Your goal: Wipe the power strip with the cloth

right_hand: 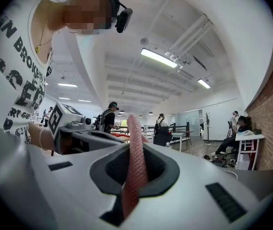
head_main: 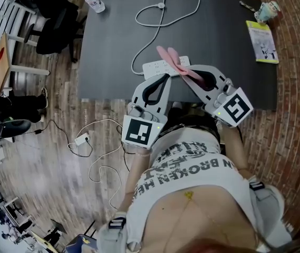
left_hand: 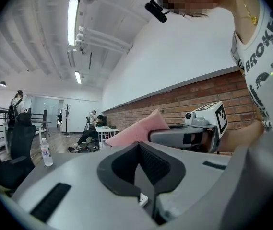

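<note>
A white power strip (head_main: 155,67) lies near the front edge of the dark table (head_main: 113,46), and its white cord (head_main: 165,7) loops toward the back. My right gripper (head_main: 185,71) is shut on a pink cloth (head_main: 173,61), which hangs over the strip's right end. In the right gripper view the cloth (right_hand: 136,162) stands pinched between the jaws of the right gripper (right_hand: 135,150). My left gripper (head_main: 164,78) is shut and holds nothing, just in front of the strip. From the left gripper (left_hand: 139,143) I see the cloth (left_hand: 136,131) and the right gripper (left_hand: 189,135) close by.
A water bottle (head_main: 94,1) stands at the table's back left corner. At the right side lie a yellow booklet (head_main: 262,41) and a small cup (head_main: 268,9). On the wooden floor to the left are a charger with cable (head_main: 81,139) and a black chair (head_main: 55,20).
</note>
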`<state>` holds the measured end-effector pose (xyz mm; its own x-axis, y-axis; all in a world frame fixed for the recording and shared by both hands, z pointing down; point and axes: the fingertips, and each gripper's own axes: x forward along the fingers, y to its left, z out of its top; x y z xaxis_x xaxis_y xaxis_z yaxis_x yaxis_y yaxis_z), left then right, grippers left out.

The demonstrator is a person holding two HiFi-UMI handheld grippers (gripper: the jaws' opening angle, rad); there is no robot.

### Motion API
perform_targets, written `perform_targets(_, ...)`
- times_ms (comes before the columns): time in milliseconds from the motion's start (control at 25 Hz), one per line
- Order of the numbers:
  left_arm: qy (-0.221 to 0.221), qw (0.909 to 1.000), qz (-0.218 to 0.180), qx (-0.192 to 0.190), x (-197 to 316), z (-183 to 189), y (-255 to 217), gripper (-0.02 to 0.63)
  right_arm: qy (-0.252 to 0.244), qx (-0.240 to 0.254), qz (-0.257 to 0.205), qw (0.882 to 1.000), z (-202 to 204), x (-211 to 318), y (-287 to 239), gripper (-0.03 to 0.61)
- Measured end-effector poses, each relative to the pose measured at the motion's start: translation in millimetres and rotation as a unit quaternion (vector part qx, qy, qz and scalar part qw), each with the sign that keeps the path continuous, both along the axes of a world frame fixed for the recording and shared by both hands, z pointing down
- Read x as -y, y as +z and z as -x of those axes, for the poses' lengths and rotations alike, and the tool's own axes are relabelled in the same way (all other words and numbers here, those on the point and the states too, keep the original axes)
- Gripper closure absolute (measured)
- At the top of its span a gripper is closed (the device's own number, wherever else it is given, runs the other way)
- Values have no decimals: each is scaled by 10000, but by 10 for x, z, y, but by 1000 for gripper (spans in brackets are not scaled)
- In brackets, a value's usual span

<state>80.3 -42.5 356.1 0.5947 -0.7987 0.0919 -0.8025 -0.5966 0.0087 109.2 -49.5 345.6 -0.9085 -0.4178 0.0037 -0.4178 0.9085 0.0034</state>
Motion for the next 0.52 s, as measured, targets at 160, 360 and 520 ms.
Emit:
perform_targets(160,2,10000,7,11,4,12,6,606,-32,-35,-1,10000,28,0,10,563)
perform_targets(360,-29,10000,38,14,-14,36,22,606,-53,-87,26,9999,45,-17,40,563)
perform_targets(520,-52,10000,48,4,-20,64,17,606,-74,-146,14,9999,76,-26,56,563)
